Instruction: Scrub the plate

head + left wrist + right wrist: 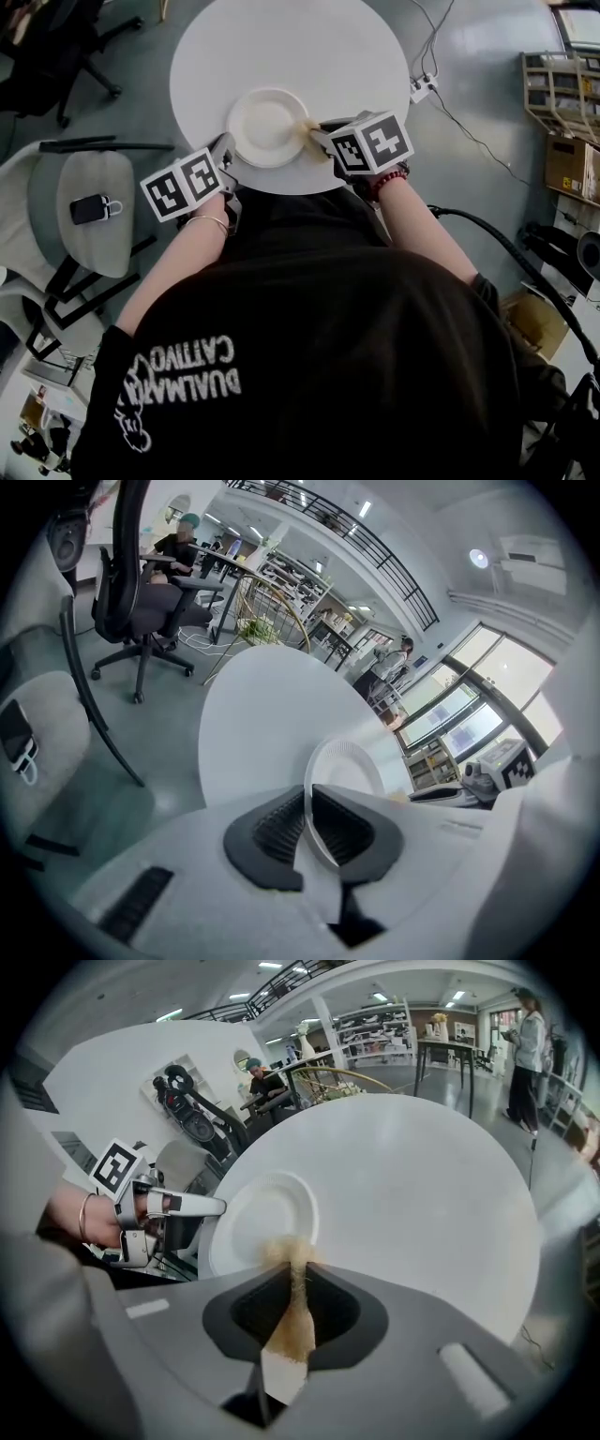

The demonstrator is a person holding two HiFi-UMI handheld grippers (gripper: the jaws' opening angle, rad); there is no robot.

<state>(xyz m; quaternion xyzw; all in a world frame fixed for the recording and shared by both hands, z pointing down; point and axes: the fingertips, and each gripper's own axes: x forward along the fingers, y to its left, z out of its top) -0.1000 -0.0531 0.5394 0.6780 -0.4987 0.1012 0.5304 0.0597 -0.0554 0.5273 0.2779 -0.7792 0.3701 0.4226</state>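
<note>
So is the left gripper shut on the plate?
Shut on it: the left gripper view shows the left gripper clamped on the plate at its rim.

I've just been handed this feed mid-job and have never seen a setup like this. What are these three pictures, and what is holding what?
There is no robot arm here: a person holds a two-jaw gripper in each hand. The head view looks down from a camera on the person's head. The other two views ride on the grippers and look along their jaws. A round white table carries one white plate near its front edge. The left gripper is closed on the plate's rim. The right gripper is closed on a tan scrub pad, whose frayed end lies at the plate's right side. The cubes with black-and-white squares are parts of the grippers.
</note>
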